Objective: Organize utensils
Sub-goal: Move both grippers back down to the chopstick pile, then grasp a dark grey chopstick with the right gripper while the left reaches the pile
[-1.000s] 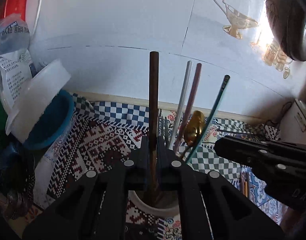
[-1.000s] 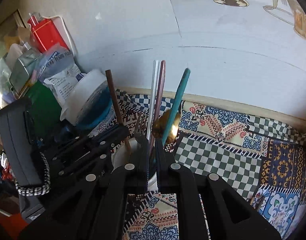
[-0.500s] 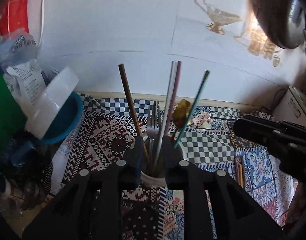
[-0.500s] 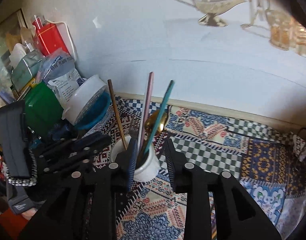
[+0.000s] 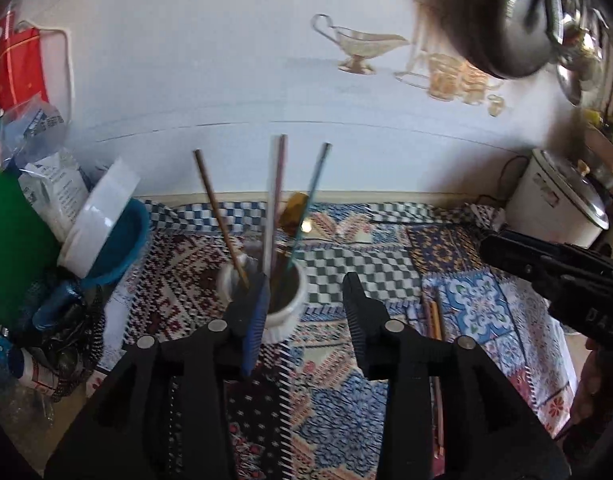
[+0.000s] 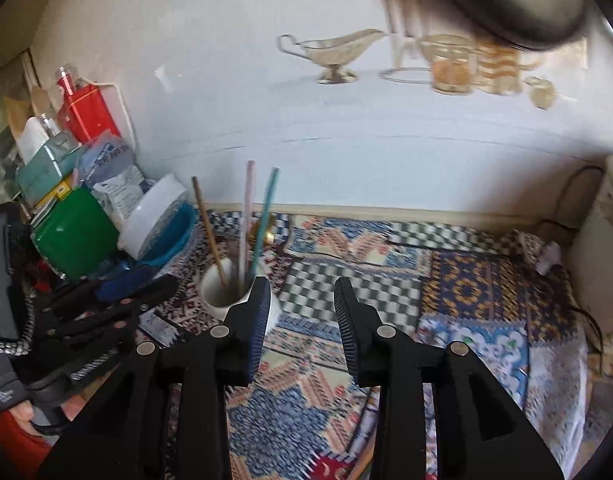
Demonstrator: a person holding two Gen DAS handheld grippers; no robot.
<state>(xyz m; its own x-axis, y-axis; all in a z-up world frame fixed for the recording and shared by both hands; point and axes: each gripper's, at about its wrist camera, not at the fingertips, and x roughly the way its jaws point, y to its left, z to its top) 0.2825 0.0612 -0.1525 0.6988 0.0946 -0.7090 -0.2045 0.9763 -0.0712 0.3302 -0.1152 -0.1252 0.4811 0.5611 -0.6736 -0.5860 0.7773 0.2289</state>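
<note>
A white cup (image 5: 284,312) stands on the patterned cloth and holds a brown chopstick (image 5: 216,204), a pink and a white stick (image 5: 277,184), a teal stick (image 5: 312,196) and a gold spoon (image 5: 292,210). The cup also shows in the right wrist view (image 6: 216,292). My left gripper (image 5: 304,300) is open and empty, just right of and behind the cup. My right gripper (image 6: 302,300) is open and empty, to the right of the cup. More chopsticks (image 5: 434,316) lie on the cloth to the right.
At the left stand a green container (image 6: 76,236), a blue bowl with a white tub (image 5: 106,232), bags and a red bottle (image 6: 86,110). A white rice cooker (image 5: 558,208) is at the right. A dark pan (image 5: 506,20) hangs above.
Both grippers let go of their sticks, opened wide and pulled back and up from the cup. The brown chopstick and the teal stick now rest in the cup.
</note>
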